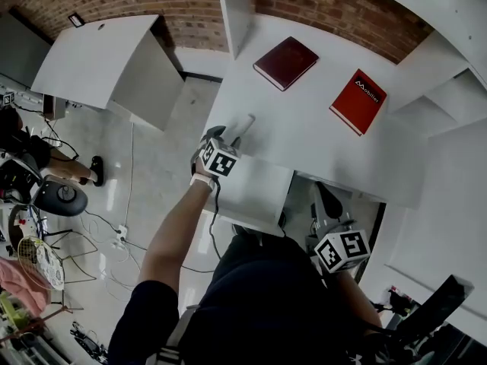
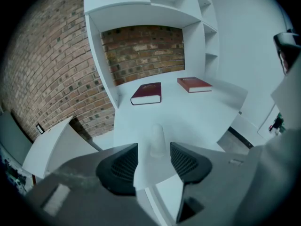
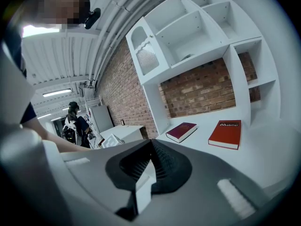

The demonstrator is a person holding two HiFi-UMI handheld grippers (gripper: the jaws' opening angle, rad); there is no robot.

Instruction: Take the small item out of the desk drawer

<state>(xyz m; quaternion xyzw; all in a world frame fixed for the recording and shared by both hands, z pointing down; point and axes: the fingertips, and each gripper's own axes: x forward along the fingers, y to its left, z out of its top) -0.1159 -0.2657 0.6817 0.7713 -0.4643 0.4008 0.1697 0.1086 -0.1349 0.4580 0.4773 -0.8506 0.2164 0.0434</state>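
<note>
Brick wall is being faced across a white desk, where the small white item is lying near the front edge. The left gripper is being held spread just short of the item, not touching it. The right gripper is being held pressed together, empty.

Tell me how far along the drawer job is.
Looks done: the small white item lies on the desk, free of the left gripper, whose fingers stand open. In hand: nothing; the right gripper is shut. Left: seemingly nothing; the drawer isn't clearly visible.
</note>
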